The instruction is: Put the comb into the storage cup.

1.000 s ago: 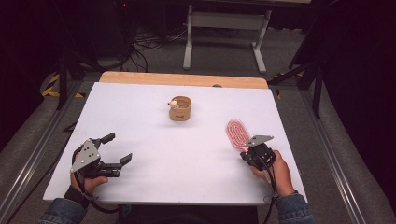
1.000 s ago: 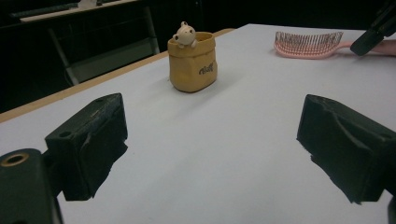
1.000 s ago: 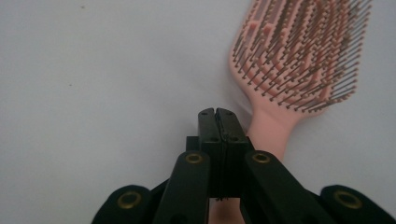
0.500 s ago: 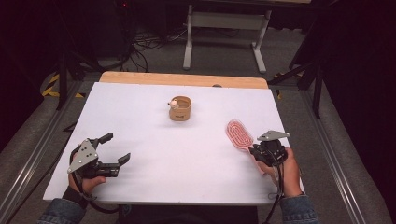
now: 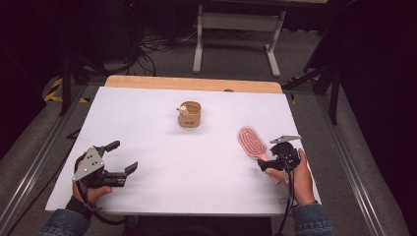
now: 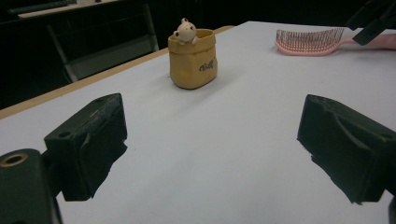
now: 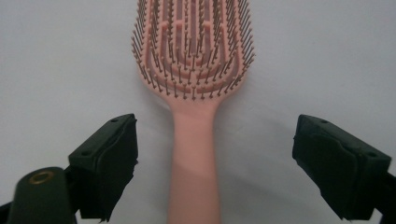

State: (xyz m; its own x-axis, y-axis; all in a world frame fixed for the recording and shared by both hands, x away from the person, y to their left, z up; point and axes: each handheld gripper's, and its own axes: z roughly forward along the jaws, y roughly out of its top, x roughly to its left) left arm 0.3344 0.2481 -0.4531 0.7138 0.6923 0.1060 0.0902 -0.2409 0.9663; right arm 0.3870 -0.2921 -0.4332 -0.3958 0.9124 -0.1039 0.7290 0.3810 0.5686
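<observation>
The pink hairbrush lies flat on the white desk at its right side, bristles up. Its long axis runs from the head, which points away toward the far edge and slightly left, back to the handle near the person. The right hand-held gripper has just been opening; its jaws stand wide on either side of the handle, clear of it. The left hand-held gripper rests released at the desk's left, grasping nothing, well apart from the brush.
</observation>
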